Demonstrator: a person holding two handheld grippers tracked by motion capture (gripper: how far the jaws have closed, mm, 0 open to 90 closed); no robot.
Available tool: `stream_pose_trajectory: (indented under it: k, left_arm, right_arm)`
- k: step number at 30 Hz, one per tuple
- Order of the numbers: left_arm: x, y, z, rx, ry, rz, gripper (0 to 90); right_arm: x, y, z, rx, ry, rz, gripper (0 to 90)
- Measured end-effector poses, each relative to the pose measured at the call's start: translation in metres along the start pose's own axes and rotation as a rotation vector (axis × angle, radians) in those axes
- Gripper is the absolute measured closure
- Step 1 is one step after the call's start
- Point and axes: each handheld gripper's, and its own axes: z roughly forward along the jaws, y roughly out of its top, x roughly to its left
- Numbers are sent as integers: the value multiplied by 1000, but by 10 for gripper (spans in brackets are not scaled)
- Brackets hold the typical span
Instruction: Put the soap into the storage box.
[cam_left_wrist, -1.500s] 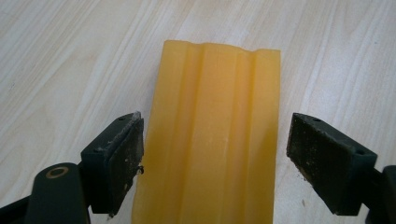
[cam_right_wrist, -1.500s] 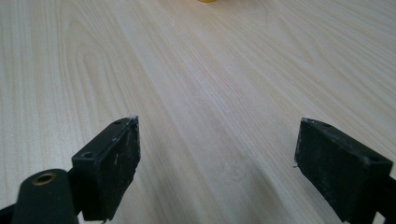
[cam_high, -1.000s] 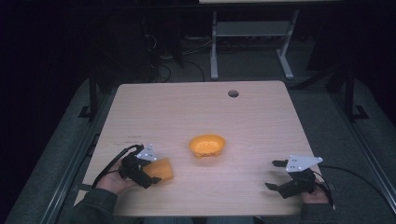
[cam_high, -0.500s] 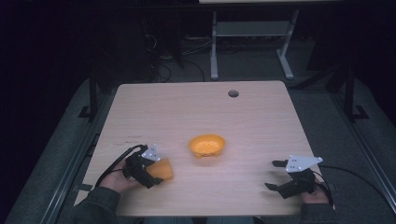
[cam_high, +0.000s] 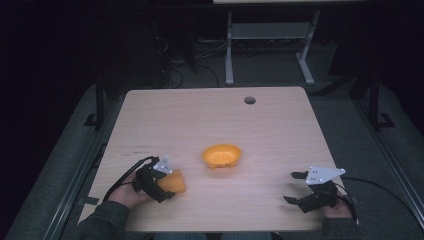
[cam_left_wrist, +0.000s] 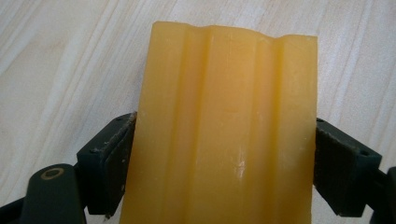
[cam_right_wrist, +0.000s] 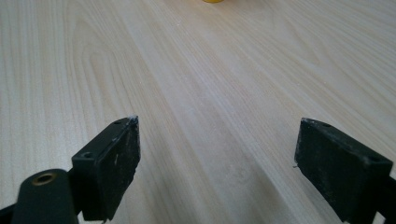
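The left gripper (cam_high: 167, 186) sits at the near left part of the table (cam_high: 210, 120), its two black jaws pressed against the opposite sides of an orange ridged piece (cam_high: 174, 181), which it pinches between them. In the left gripper view the orange ridged piece (cam_left_wrist: 224, 130) runs lengthwise away from the camera, straight up the middle between the jaws, with shallow grooves along its upper face and its far end squared off above the pale wood; its sides touch both black pads (cam_left_wrist: 114, 163). Whether its underside rests on the table or hangs just above it cannot be told. The person's left hand (cam_high: 127, 192) wraps the gripper's body from the near edge, and a black cable loops off behind it. The right gripper (cam_high: 295, 187) is well apart from this, at the near right part of the table, held by the right hand (cam_high: 336, 207); its jaws stand spread wide with nothing between them, only bare wood grain showing in the gap in the right gripper view (cam_right_wrist: 217, 154). Between the two grippers and a little farther from the person lies an orange bowl (cam_high: 221, 155), its opening up, just beyond and to the right of the held piece but not touching it.
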Motion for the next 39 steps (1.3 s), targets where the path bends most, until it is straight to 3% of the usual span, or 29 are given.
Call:
stream_pose_trajectory:
  k: [12,17,26,39]
  left_arm:
    - [0,-1,1,0,-3,5,172]
    - [-1,-5,-1,-42,-11,-8,189]
    - [-4,-5,-2,-43,10,9,202]
    - [-5,-6,-3,-51,-14,5,209]
  right_arm:
    - [0,0,0,-6,0,3,135]
    - [0,0,0,-10,-2,0,135]
    - [0,1,1,-8,-2,-4,135]
    - [0,2,0,-10,-5,-2,135]
